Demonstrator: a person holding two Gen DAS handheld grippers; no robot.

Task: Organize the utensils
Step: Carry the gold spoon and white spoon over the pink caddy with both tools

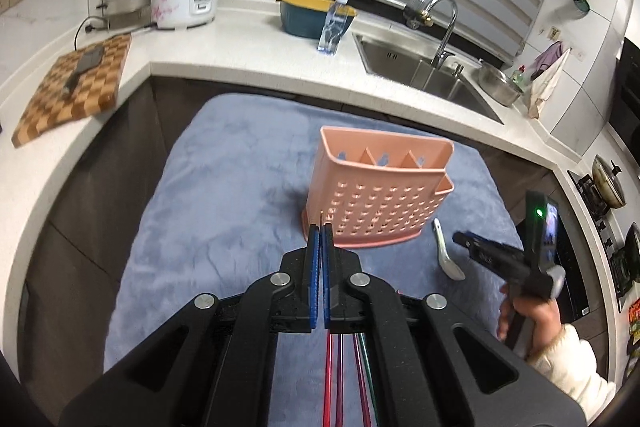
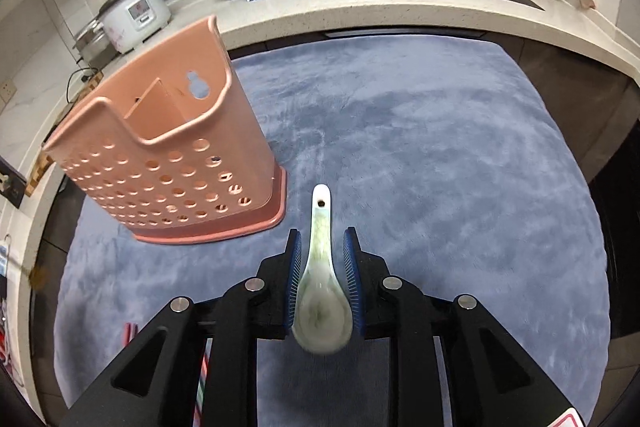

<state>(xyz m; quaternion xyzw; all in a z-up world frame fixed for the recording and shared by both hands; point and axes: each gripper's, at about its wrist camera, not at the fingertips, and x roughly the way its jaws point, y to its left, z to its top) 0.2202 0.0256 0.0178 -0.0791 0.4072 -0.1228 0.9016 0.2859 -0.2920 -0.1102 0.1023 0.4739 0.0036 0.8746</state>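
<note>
spoon between the pads, chopstick pinched on the left

now the spoon (image 2: 320,279) lies on the blue cloth (image 2: 440,147), just right of the pink holder (image 2: 168,155), handle pointing away from the right gripper (image 2: 322,239). it looks like glazed ceramic, white with a pale green mottle and a small hole near the handle tip. that means stiff, slick and breakable: a firm squeeze on the curved bowl could make it squirt out, and a drop onto anything hard could chip it. the better hold is probably the neck where handle meets bowl, narrow and nearly straight-sided. the right gripper's jaws stand apart on either side of the bowl; whether the pads touch it is hard to tell, so it reads as spread, not yet gripping.

the left gripper (image 1: 321,227) is clenched, a thin chopstick (image 1: 322,217) tip poking out past its pads, near the holder's base. more chopsticks (image 1: 348,379), red, purple and green, lie on the cloth beneath it. the holder stands upright with its divided slots showing nothing inside.
</note>
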